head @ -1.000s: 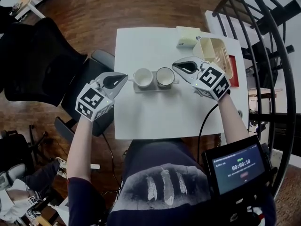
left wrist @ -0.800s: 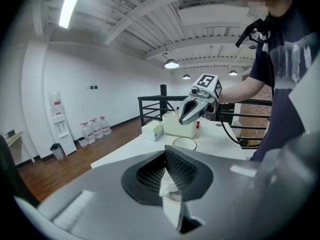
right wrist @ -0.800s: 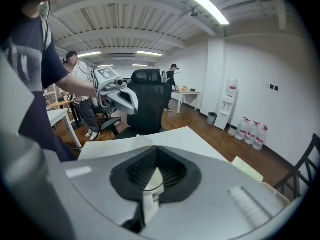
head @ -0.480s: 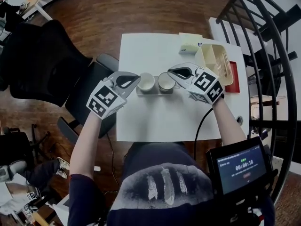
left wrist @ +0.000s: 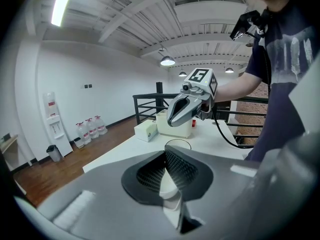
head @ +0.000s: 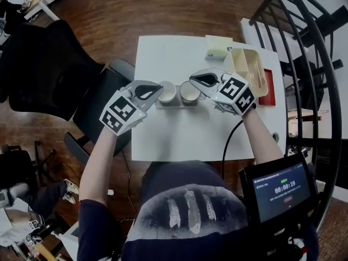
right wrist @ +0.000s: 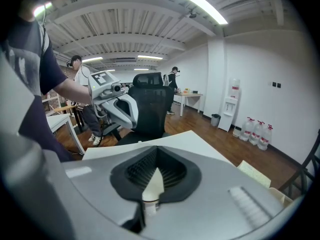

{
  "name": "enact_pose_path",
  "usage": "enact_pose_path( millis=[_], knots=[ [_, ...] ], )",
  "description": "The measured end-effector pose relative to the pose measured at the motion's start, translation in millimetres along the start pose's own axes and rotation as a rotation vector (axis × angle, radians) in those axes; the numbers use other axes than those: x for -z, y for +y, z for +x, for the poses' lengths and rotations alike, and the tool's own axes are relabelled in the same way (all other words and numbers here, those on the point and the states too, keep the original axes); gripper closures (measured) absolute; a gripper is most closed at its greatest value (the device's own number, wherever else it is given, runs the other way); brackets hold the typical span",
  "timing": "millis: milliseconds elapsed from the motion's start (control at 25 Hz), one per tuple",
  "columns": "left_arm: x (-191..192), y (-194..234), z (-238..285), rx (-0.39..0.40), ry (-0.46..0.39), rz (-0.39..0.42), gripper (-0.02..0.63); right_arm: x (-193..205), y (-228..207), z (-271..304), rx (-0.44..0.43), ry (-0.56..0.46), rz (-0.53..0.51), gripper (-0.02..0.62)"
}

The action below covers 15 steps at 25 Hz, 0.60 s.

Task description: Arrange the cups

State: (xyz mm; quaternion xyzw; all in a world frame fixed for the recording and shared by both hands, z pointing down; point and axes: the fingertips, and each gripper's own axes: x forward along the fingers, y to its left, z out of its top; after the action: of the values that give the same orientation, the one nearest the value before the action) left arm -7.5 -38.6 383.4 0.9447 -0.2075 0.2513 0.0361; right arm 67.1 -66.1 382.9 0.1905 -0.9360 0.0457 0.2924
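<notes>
Left tool is shut narrow on the left cup at its handle, right tool likewise on the right cup. Both stand together on a tray on the desk. This fits lifting off or setting down, and either needs level hands.

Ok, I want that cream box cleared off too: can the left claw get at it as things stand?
Probably not yet. The left claw is shut on the left cup, and the cream box sits at the far side, past the right cup and right claw.
</notes>
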Motion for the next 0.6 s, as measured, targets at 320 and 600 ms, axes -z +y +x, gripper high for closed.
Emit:
enact_pose_path(
  millis=[320,600],
  knots=[
    [0.3,3.1,0.8,0.000,0.002,-0.005,0.592,-2.0,-0.2,5.4,-0.003,0.006,-0.013,0.592],
    [0.0,6.1,4.4,-0.001,0.007,-0.010,0.592,3.8,-2.5,5.6,-0.013,0.023,-0.025,0.592]
  ],
)
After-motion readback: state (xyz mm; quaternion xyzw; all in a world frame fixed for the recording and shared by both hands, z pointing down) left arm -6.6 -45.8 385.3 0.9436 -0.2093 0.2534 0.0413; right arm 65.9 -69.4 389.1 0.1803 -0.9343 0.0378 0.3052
